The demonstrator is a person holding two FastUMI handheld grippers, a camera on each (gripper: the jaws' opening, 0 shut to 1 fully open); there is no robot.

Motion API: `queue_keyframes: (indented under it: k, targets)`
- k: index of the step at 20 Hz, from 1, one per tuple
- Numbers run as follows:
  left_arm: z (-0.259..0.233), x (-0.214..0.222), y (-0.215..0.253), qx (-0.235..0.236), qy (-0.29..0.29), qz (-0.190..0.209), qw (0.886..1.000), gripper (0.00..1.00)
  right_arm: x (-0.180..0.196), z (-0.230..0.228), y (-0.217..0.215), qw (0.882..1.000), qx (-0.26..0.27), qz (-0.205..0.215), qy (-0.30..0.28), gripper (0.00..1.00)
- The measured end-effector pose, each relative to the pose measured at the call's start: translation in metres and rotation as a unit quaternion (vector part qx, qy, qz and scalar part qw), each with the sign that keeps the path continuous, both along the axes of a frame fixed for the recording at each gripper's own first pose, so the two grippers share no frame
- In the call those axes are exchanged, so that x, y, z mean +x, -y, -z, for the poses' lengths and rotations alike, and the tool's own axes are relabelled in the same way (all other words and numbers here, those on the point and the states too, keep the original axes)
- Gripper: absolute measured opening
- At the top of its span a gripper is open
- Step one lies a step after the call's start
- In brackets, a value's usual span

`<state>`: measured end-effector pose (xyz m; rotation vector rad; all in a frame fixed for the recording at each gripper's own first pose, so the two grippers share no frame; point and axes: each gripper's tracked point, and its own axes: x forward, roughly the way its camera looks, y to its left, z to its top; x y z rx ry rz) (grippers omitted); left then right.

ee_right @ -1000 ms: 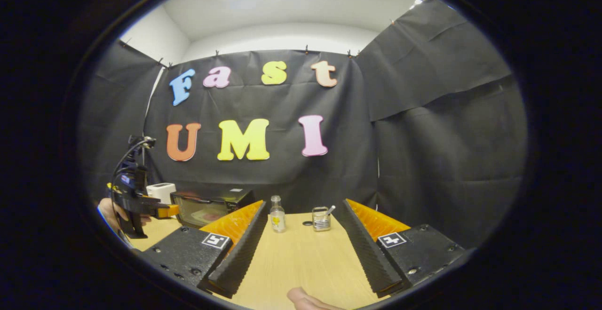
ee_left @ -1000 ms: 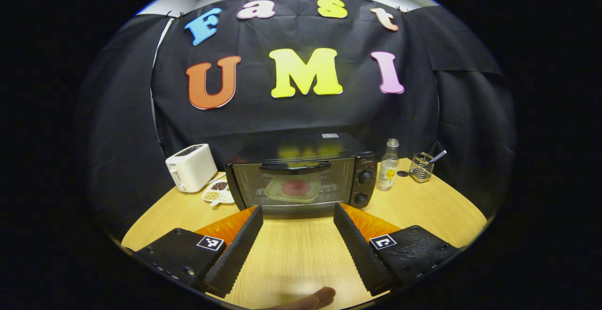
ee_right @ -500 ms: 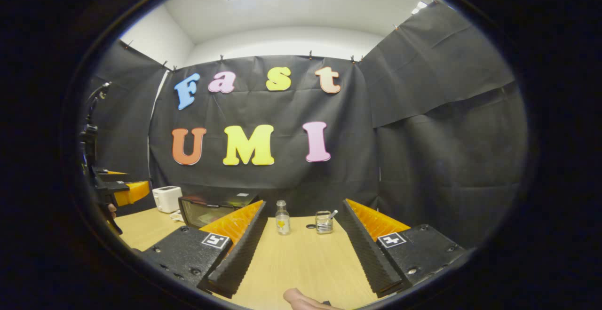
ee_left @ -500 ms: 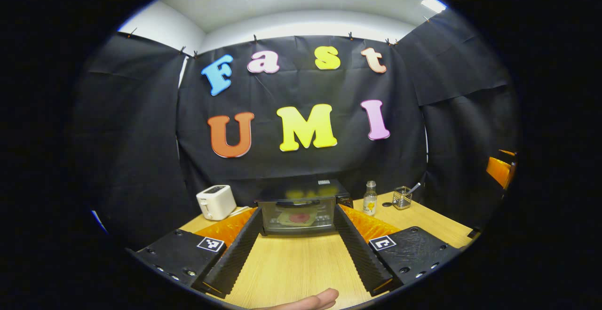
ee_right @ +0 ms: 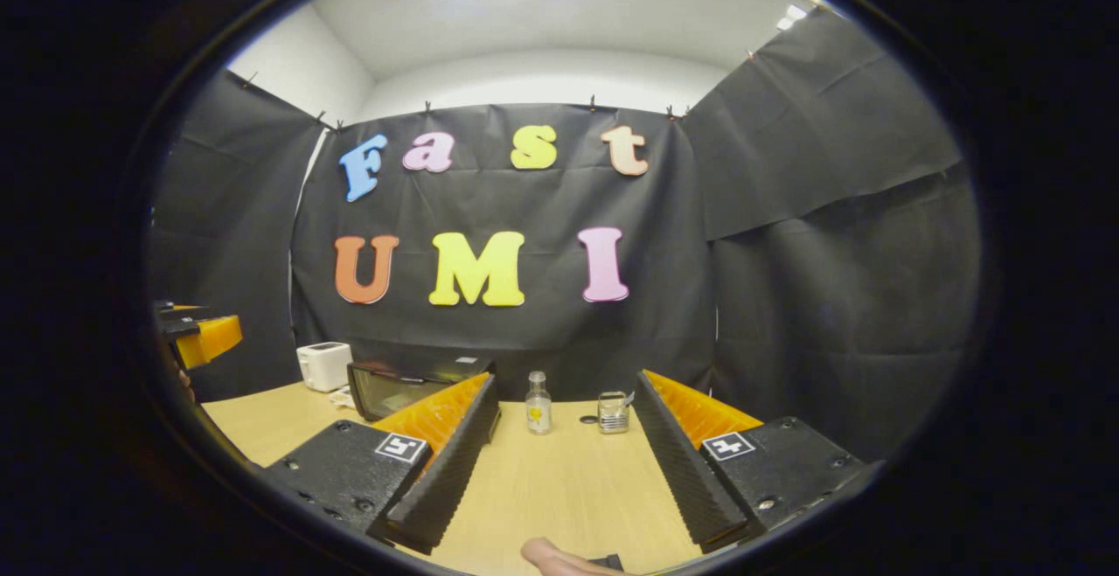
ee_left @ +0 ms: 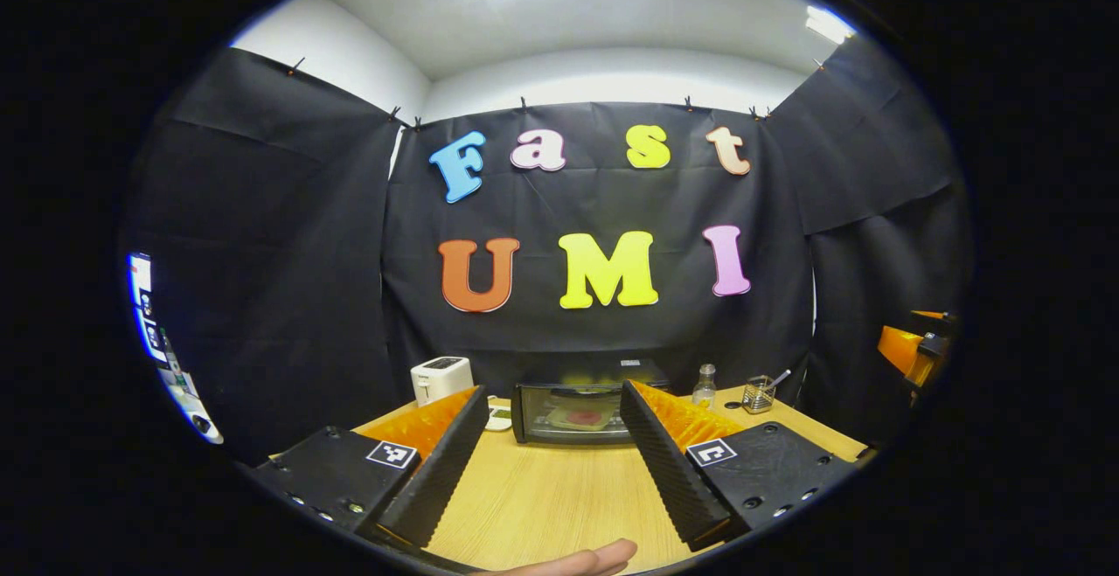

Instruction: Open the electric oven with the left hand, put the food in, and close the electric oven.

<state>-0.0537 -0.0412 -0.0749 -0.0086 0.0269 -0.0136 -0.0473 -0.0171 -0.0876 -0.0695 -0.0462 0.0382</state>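
Observation:
The black electric oven (ee_left: 573, 412) stands at the back of the wooden table (ee_left: 542, 497), its glass door closed. Through the glass I make out a pale dish with reddish food (ee_left: 583, 419). My left gripper (ee_left: 553, 392) is open with nothing between its fingers, held well back from the oven and facing it. My right gripper (ee_right: 566, 382) is open too, over the table to the right of the oven (ee_right: 398, 388). The right gripper (ee_left: 913, 349) also shows at the far right edge of the left gripper view, and the left gripper (ee_right: 197, 336) at the far left edge of the right gripper view.
A white toaster (ee_left: 441, 378) and a small dish (ee_left: 498, 419) sit left of the oven. To its right stand a clear bottle (ee_right: 538, 403) and a wire holder (ee_right: 614, 412). A person's fingertip (ee_left: 594, 557) shows at the bottom.
My left gripper has drawn back and risen away from the oven, which now looks much smaller. In the right gripper view the left gripper has slid out to the left edge.

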Motion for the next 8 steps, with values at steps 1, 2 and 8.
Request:
queue_keyframes:
  k: [1,2,8]
  targets:
    - [-0.0009,0.0005,-0.0011,0.002,0.002,0.000,1.000,0.96,-0.0012,-0.0015,-0.0009,1.000,-0.002,0.000,-0.001,0.96]
    - [-0.0007,0.0032,-0.0024,0.005,0.001,-0.001,1.000,0.96,-0.0020,-0.0023,-0.0016,1.000,-0.003,0.000,-0.001,0.96]
    - [0.0028,0.0060,0.0007,0.002,-0.008,0.006,1.000,0.96,-0.0068,-0.0049,-0.0020,1.000,-0.019,0.014,-0.009,0.96]
